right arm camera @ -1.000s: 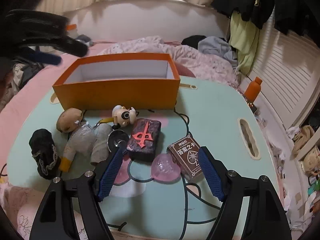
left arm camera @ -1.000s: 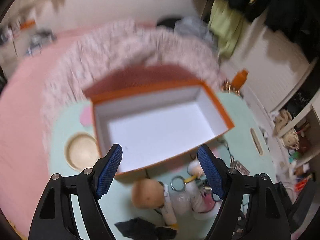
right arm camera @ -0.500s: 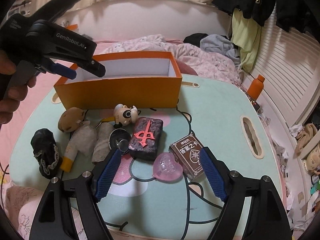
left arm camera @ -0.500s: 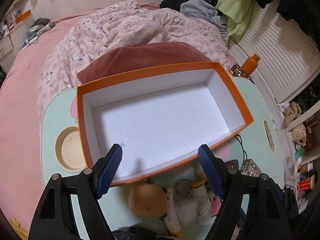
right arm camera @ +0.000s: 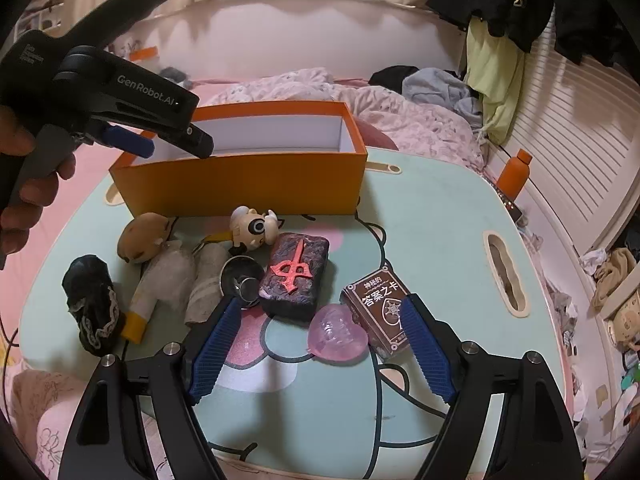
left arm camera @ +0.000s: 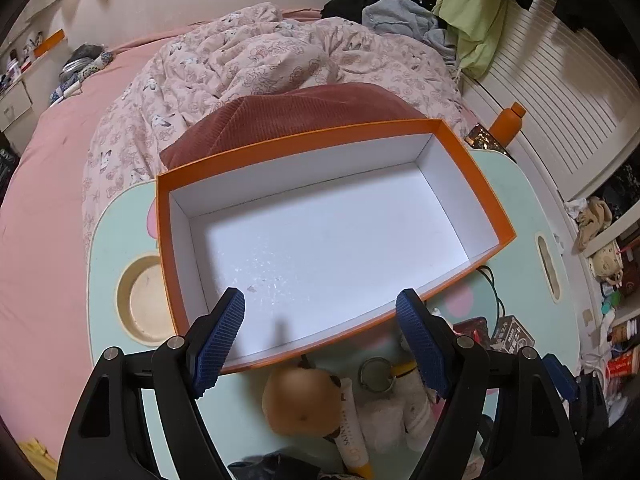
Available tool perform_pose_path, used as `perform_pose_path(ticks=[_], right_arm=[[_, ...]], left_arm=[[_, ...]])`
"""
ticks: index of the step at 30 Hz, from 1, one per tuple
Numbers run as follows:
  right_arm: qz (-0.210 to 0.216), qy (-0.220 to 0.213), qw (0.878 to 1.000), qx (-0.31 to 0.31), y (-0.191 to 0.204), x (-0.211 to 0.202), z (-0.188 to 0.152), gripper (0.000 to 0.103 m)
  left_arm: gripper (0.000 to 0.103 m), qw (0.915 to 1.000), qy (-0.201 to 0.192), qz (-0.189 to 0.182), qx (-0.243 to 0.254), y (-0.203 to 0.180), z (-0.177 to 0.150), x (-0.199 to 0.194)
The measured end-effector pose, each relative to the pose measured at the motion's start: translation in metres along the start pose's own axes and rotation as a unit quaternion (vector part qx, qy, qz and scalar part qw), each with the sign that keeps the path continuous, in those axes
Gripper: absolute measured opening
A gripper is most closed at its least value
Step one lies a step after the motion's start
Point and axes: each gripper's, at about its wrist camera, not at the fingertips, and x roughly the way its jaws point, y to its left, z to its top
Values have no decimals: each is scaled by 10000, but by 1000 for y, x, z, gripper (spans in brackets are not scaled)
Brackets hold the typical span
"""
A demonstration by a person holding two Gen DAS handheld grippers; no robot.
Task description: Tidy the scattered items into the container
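Note:
An orange box (left arm camera: 476, 176) with a bare white inside stands on the mint lap table (right arm camera: 432, 232); it also shows in the right wrist view (right arm camera: 244, 184). My left gripper (left arm camera: 320, 316) is open and empty, above the box's near wall. My right gripper (right arm camera: 322, 320) is open and empty, low over the table's front. Between its fingers lie a pink heart (right arm camera: 338, 334), a dark block with a red sign (right arm camera: 296, 274) and a brown card box (right arm camera: 380, 306). To the left lie a doll head (right arm camera: 144, 236), a tube (right arm camera: 146, 300), a black cloth (right arm camera: 94, 308) and a small figure (right arm camera: 254, 228).
The table sits on a bed with a pink floral quilt (left arm camera: 260, 64) and a red cushion (left arm camera: 296, 112) behind the box. An orange bottle (right arm camera: 516, 172) stands at the right. The table has a cup recess (left arm camera: 142, 300) and a handle slot (right arm camera: 504, 272).
My left gripper has risen and moved forward over the box, so the box now fills its view. My right gripper has eased slightly closer to the items.

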Motion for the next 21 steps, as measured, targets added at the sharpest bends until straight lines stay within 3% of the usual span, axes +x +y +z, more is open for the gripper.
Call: perform_pose_path(ticks=[13,21], right_arm=[[61,28,10000,25,5,2,0,83],[73,15,10000,25,5,4,-2,83]], left_arm=[[78,9999,-62,87,-27,2,2,-1],[78,9976,-41,-664,-181,-24,25,-1]])
